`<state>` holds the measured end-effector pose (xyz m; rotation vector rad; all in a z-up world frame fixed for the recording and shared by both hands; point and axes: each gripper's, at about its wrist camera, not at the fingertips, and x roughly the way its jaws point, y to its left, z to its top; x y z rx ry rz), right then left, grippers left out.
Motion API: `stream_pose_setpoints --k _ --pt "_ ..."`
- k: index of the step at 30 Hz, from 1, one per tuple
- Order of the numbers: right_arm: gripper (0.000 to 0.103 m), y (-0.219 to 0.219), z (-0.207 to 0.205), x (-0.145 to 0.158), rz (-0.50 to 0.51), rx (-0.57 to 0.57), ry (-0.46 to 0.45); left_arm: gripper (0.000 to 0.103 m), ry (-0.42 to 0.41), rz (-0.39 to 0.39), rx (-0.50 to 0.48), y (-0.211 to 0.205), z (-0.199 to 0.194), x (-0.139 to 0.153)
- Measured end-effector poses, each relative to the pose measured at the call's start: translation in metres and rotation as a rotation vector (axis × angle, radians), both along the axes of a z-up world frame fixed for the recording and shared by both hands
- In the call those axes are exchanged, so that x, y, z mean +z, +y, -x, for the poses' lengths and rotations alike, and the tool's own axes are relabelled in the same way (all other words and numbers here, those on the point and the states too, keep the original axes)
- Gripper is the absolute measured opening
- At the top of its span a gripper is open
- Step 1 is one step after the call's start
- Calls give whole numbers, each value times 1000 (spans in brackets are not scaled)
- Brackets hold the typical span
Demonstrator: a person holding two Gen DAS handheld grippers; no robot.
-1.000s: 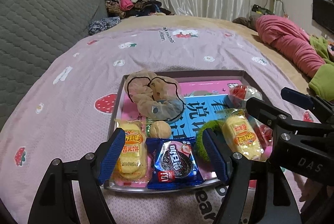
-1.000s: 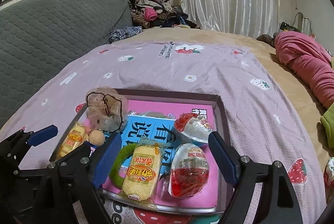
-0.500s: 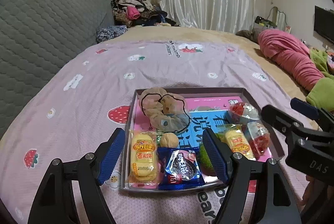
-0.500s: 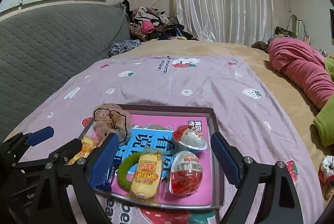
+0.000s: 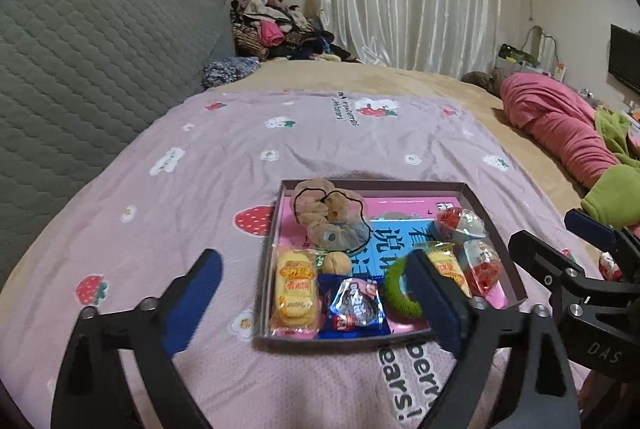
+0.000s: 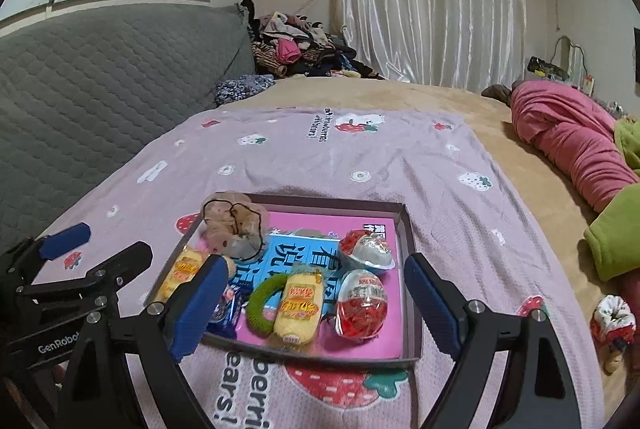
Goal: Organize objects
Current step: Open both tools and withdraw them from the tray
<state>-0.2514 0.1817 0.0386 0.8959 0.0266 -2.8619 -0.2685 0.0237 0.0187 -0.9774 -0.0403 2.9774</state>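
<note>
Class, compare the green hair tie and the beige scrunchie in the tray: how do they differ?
The green hair tie is a slim, tidy ring; the beige scrunchie is bulky, ruffled and black-edged. The green one lies near the tray's front edge, the beige one in its far corner. Both lie inside the tray.

A lilac blanket [image 6: 400,165] printed with red strawberries and white flowers. On it, a dark brown tray [image 6: 412,269] with a pink and blue lining. At its 6 o'clock, a yellow snack pack [image 6: 298,305] beside a green ring [image 6: 260,303].
</note>
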Motion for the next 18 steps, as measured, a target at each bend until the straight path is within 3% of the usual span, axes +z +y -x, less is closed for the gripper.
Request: stream_pose_setpoints --k 9,18 --pt "91 -5 -27 26 -16 -4 10 99 7 39 7 -6 -35 29" --pt "91 -6 -67 65 -26 -4 54 103 46 21 31 -23 -77 69"
